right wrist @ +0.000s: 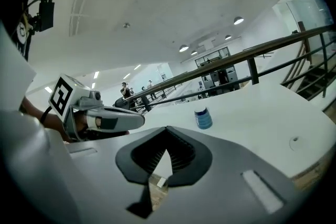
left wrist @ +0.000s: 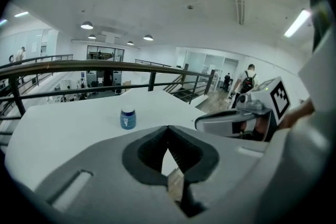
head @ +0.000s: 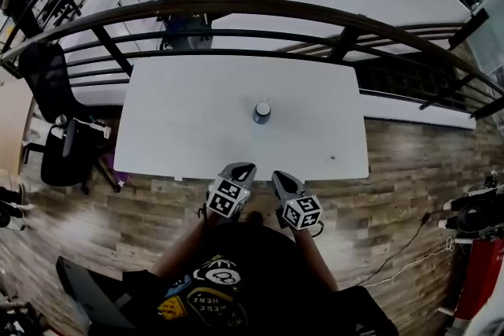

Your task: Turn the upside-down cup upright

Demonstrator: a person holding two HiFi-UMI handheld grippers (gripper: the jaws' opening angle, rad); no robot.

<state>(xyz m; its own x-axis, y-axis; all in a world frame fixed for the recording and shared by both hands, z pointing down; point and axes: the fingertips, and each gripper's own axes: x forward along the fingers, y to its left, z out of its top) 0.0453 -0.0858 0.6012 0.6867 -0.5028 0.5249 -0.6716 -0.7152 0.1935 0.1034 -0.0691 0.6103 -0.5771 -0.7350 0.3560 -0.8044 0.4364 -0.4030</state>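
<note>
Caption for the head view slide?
Left claw and right claw shut, empty, before the white table; blue cup stands mid-table.

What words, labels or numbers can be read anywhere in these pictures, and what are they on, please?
"HERE": upside down on the person's black shirt; the rest of that print is blurred.
The cup has a label: too small to read.
The marker cubes: square patterns, no words.

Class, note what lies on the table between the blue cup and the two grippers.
Bare table only, between cup and left gripper and right gripper; the head view shows it.
</note>
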